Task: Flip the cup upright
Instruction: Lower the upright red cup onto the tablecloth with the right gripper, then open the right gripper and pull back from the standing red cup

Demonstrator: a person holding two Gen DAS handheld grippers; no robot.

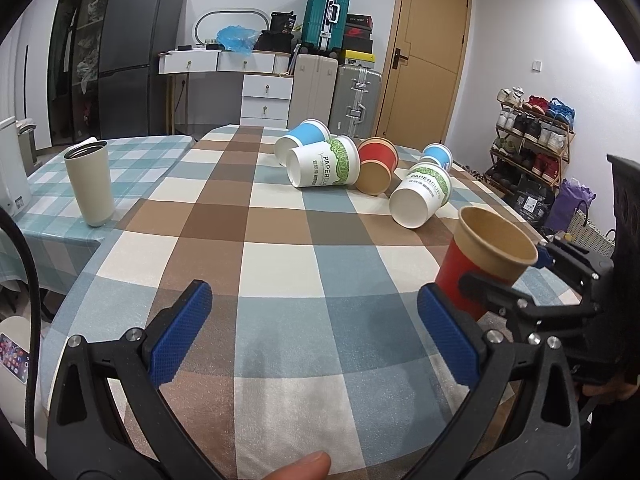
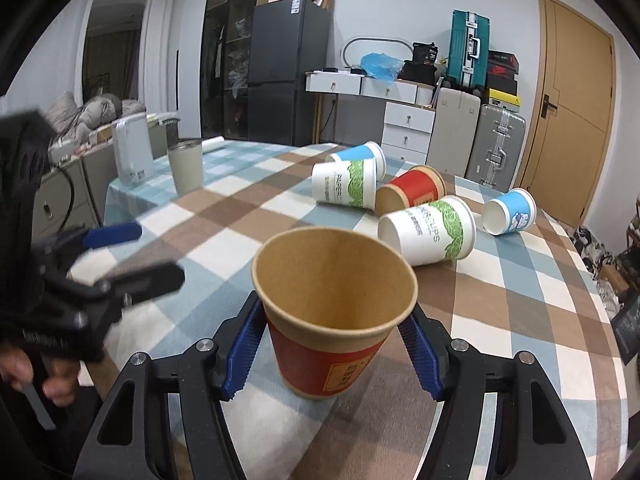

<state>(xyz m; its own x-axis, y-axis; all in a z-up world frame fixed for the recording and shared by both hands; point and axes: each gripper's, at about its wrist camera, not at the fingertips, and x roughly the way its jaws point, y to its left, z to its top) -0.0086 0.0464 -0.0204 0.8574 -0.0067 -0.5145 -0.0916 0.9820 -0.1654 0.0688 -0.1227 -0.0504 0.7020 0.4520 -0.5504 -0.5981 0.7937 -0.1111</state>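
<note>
Checked tablecloth [image 2: 520,320] | right gripper [image 2: 334,346] clamps red cup [image 2: 328,320] mouth-up at 6 o'clock, unreleased | left gripper [image 1: 316,332] spread, empty | five cups [image 2: 428,228] lie tipped toward 1 o'clock

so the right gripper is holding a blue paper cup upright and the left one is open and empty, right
Not quite: the cup held by the right gripper is a red paper cup with a brown interior, as the right wrist view shows. It is upright, and the left gripper is open and empty.
</note>
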